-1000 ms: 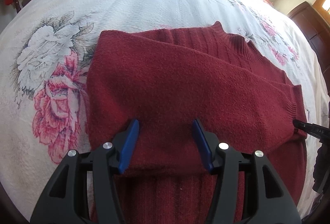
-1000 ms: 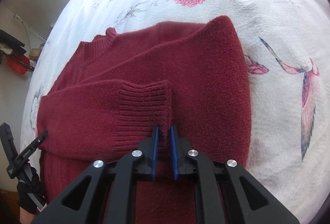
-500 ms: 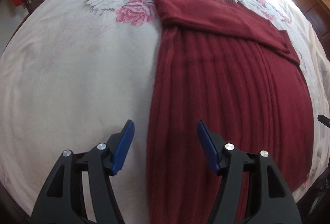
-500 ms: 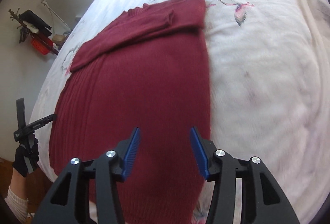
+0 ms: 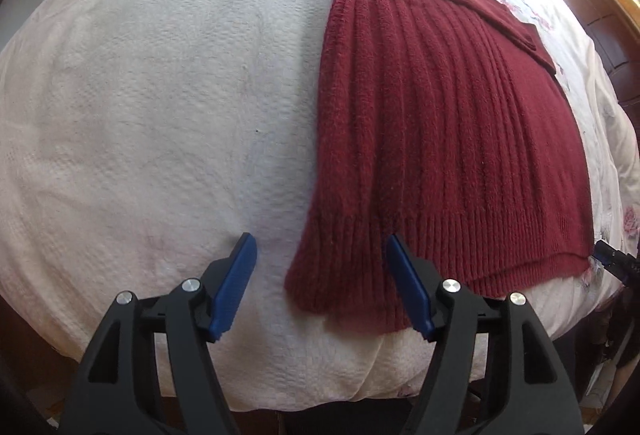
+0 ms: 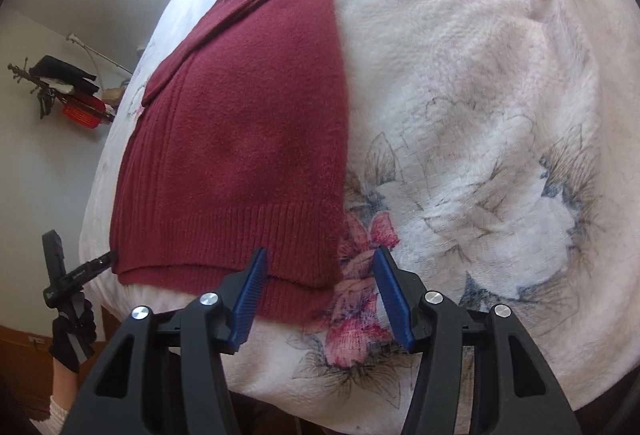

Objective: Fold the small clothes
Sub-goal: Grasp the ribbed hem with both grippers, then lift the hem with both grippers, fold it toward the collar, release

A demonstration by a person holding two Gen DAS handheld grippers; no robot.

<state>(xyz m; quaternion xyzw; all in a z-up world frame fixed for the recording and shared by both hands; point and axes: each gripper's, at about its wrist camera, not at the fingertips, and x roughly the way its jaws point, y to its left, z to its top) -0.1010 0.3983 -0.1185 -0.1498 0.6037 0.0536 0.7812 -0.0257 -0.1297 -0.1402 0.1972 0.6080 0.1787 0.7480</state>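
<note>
- Sweater (image 5: 448, 139), dark red and ribbed, lies flat on the bed cover (image 5: 160, 107), stretching away from both claws, with its sleeves folded across the far end near the collar.
- Its ribbed hem (image 6: 224, 239) is the near end; it reaches the bed's edge and two layers show there, the lower one peeking out beneath the upper.
- Left claw (image 5: 320, 283) has its blue fingers (image 5: 236, 283) spread wide and holds nothing; the hem's left corner sits between them, just ahead of the tips, while the left finger is over bare white cover.
- Whether the left claw's fingers touch the knit cannot be told.
- Right claw (image 6: 320, 287) is likewise spread apart and empty; the hem's right corner lies between its fingers, the left finger over the knit and the right finger over a pink printed flower (image 6: 360, 275) on the cover.
- In the right wrist view, the left claw's black tip appears far to the left of the hem, gripped by a person's hand (image 6: 72, 331) in a dark glove.
- In the left wrist view, the right claw's tip shows at the far right, just beside the hem's other corner.
- A dark wooden cabinet (image 5: 600, 23) stands beyond the bed, ahead and to the right of the left claw.
</note>
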